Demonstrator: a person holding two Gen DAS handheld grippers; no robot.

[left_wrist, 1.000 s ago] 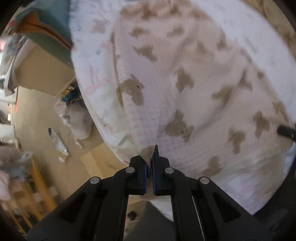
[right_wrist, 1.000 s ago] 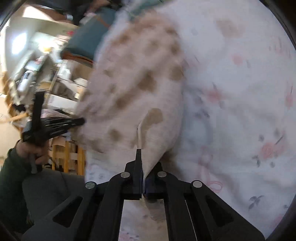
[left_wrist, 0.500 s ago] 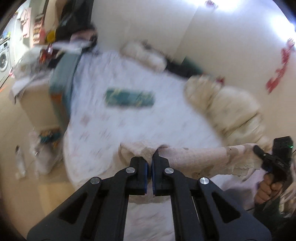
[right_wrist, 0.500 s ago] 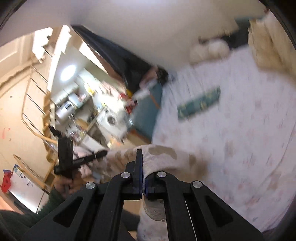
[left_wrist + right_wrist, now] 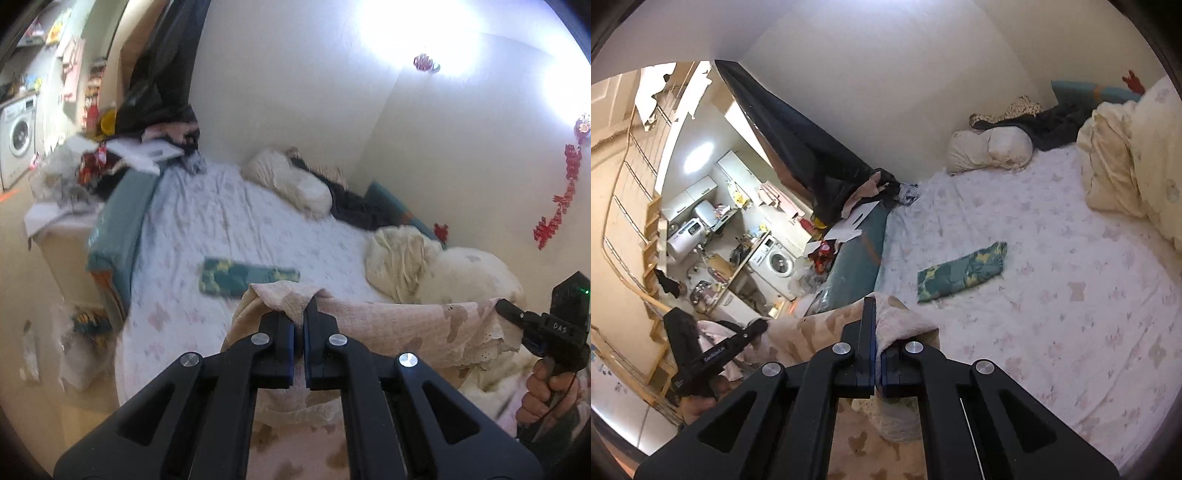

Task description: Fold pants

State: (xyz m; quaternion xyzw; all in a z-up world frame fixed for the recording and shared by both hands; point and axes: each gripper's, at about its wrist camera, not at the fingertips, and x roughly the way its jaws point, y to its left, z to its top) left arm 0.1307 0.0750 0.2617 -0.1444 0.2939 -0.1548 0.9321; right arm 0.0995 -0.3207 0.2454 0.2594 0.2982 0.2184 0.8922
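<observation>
The pants (image 5: 391, 325) are pale pink with brown animal shapes and a lace hem. They hang stretched in the air between my two grippers, above the near edge of the bed. My left gripper (image 5: 300, 317) is shut on one top corner of the pants. My right gripper (image 5: 877, 332) is shut on the other corner, where the pants (image 5: 816, 325) drape over its fingers. The right gripper also shows at the right in the left wrist view (image 5: 506, 308). The left gripper shows at the left in the right wrist view (image 5: 759, 326).
The bed (image 5: 221, 221) has a white floral sheet. A folded teal patterned cloth (image 5: 247, 277) lies on it, also in the right wrist view (image 5: 962, 271). Pillows (image 5: 291, 181) and a cream duvet (image 5: 443, 269) lie at the far side. A cluttered bedside box (image 5: 62, 229) stands left.
Both grippers have lifted the pants off the bed and raised them. The views have swung from looking down at the sheet to looking across the room.
</observation>
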